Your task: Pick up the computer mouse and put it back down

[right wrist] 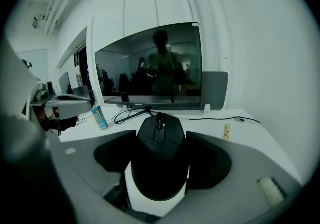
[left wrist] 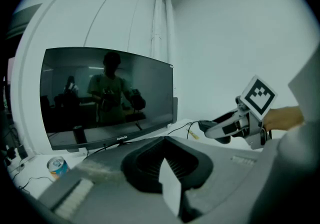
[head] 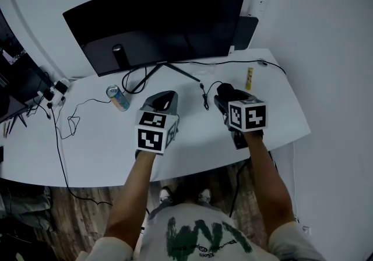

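Note:
A black computer mouse (right wrist: 160, 160) sits between the jaws of my right gripper (right wrist: 161, 134), whose black pads press on both its sides. In the head view the mouse (head: 224, 91) is a dark lump at the front of my right gripper (head: 224, 100), held above the right half of the white desk (head: 99, 149). My left gripper (head: 162, 100) hovers beside it over the desk's middle. Its jaws are together in the left gripper view, with nothing between them (left wrist: 165, 140). Whether the mouse touches the desk is hidden.
A wide dark monitor (head: 157, 21) stands at the back of the desk. A drink can (head: 118, 98) lies left of my left gripper and a small yellow tube (head: 249, 78) lies far right. Black cables (head: 70, 117) trail across the left side. The desk's front edge is just below the grippers.

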`<action>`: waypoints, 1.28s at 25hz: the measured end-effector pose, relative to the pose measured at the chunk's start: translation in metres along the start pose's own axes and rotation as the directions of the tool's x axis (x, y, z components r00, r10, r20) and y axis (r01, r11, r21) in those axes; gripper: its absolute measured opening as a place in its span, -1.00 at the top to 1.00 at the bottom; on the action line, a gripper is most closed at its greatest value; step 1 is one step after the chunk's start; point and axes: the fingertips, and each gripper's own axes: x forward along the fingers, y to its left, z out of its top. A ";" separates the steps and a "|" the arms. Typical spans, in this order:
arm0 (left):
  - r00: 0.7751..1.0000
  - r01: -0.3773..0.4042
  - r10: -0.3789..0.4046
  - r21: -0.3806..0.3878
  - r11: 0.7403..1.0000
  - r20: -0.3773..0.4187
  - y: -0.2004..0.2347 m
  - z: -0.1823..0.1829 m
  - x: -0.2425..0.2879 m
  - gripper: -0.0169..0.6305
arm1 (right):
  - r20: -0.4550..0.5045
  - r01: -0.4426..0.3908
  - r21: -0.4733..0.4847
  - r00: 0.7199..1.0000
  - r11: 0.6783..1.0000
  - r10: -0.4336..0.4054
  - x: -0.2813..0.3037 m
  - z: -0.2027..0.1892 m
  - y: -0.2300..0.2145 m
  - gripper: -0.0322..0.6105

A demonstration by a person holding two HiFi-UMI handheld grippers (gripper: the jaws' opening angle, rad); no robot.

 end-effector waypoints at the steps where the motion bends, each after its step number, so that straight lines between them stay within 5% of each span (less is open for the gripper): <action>1: 1.000 0.003 -0.003 -0.001 1.000 -0.003 -0.003 -0.002 0.002 0.94 | -0.009 0.002 0.003 1.000 1.000 -0.002 0.001 -0.004 -0.003 -0.07; 32: 0.994 -0.022 0.017 -0.043 0.999 -0.111 -0.070 -0.045 0.084 0.94 | -0.216 -0.048 0.026 0.975 0.998 0.053 0.068 -0.110 -0.088 -0.07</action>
